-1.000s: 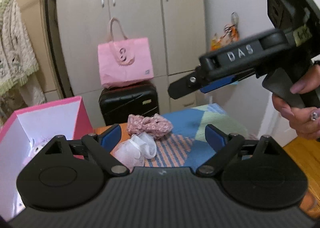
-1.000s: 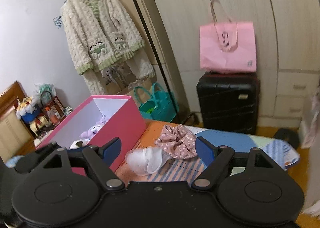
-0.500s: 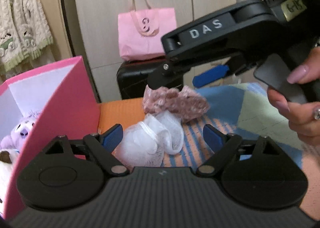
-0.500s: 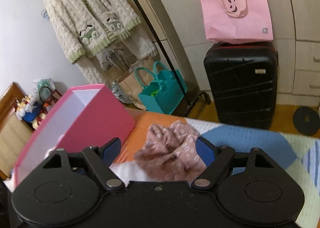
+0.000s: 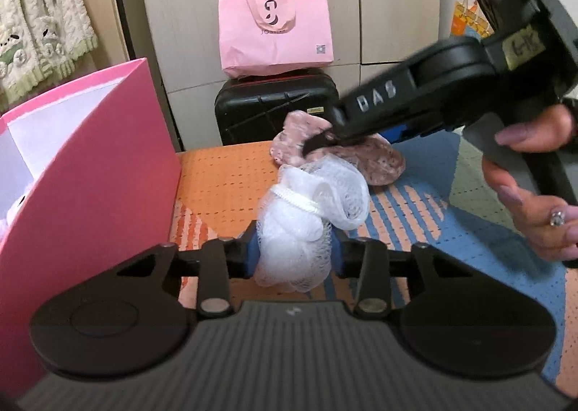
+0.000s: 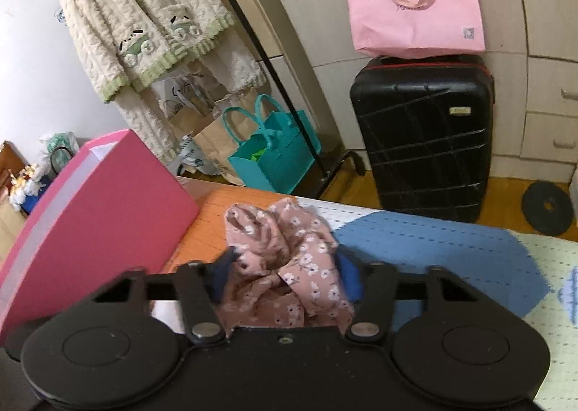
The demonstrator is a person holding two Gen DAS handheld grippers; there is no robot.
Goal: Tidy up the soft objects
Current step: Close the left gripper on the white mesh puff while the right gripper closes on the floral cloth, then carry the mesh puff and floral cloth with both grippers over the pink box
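Observation:
A white mesh bath puff (image 5: 314, 201) lies on the patchwork mat (image 5: 224, 187). My left gripper (image 5: 294, 254) is closing on its near end, and both blue pads press into the mesh. Just behind the puff sits a pink floral fabric scrunchie (image 5: 379, 161). In the right wrist view the scrunchie (image 6: 274, 230) bunches between the blue pads of my right gripper (image 6: 285, 277), whose jaws are closing and touch the cloth on both sides. An open pink box (image 5: 90, 165) with a white inside stands on the left of the mat.
A person's hand (image 5: 534, 194) holds the right gripper's handle. Beyond the mat's far edge stand a black suitcase (image 6: 422, 136) with a pink tote bag (image 6: 412, 3) on top, a teal bag (image 6: 274, 154), and a clothes rack with a fluffy cardigan (image 6: 144, 21).
Both grippers came down and forward onto the mat. The left jaws closed from wide apart onto the white puff. The right jaws closed onto the floral scrunchie.

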